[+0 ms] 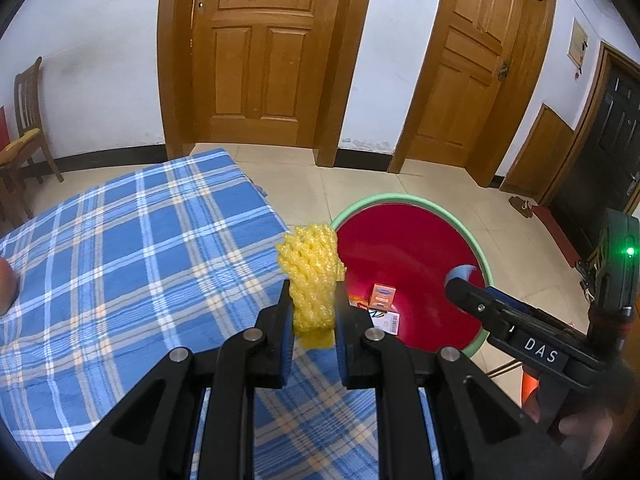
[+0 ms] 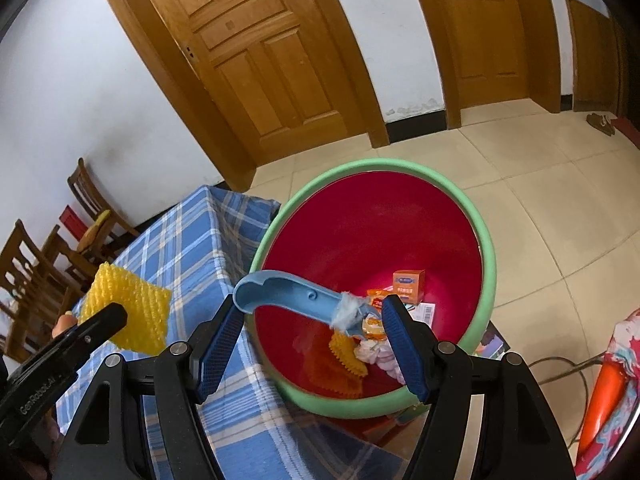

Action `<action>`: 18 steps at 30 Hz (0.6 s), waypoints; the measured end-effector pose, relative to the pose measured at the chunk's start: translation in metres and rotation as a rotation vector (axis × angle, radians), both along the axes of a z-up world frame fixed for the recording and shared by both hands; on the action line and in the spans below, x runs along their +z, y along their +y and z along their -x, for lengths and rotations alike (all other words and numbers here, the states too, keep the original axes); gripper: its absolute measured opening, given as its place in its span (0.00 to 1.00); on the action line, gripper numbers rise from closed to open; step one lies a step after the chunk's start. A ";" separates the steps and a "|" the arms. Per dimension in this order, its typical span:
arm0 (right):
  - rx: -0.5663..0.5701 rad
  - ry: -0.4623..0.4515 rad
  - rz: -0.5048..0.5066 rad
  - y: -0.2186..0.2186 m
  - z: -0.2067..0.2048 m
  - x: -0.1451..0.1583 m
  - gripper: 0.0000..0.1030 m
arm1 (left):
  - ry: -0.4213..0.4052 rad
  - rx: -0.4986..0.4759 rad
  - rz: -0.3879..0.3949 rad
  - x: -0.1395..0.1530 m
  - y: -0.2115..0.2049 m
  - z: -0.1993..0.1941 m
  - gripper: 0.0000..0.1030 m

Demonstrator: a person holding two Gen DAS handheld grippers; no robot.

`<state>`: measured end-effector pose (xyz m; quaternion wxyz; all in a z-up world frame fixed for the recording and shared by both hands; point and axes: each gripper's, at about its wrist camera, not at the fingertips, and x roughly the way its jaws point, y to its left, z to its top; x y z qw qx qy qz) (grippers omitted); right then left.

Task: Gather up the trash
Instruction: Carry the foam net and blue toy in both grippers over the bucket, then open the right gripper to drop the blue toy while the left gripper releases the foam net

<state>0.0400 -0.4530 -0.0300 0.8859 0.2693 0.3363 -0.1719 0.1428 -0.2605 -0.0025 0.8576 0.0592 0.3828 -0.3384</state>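
The yellow foam net [image 1: 314, 280] is pinched in the nearly closed left gripper [image 1: 313, 304] above the checked tablecloth [image 1: 132, 248]. The right gripper [image 2: 310, 320], half spread, grips a blue hook [image 2: 288, 290] over the one red bin [image 2: 376, 240], which holds an orange box [image 2: 408, 282]. Two wooden doors [image 1: 260, 48] stand behind.

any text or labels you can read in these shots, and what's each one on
"DAS": white letters on the right gripper, on a label on its black body, left wrist view.
"GenRobot.AI": pale letters along the left gripper, right wrist view.
Orange box in the red bin: blue label, print too small to read.
White slip beside it: a barcode, digits unreadable.
Orange wrapper: print too blurred.
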 end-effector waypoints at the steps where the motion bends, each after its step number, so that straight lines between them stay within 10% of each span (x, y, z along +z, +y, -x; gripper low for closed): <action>1: 0.002 0.001 0.000 -0.001 -0.001 0.000 0.71 | 0.001 -0.004 -0.002 -0.001 -0.003 0.000 0.16; 18: -0.021 -0.001 0.020 -0.018 0.006 0.005 0.74 | -0.003 -0.092 0.001 -0.003 -0.046 0.002 0.16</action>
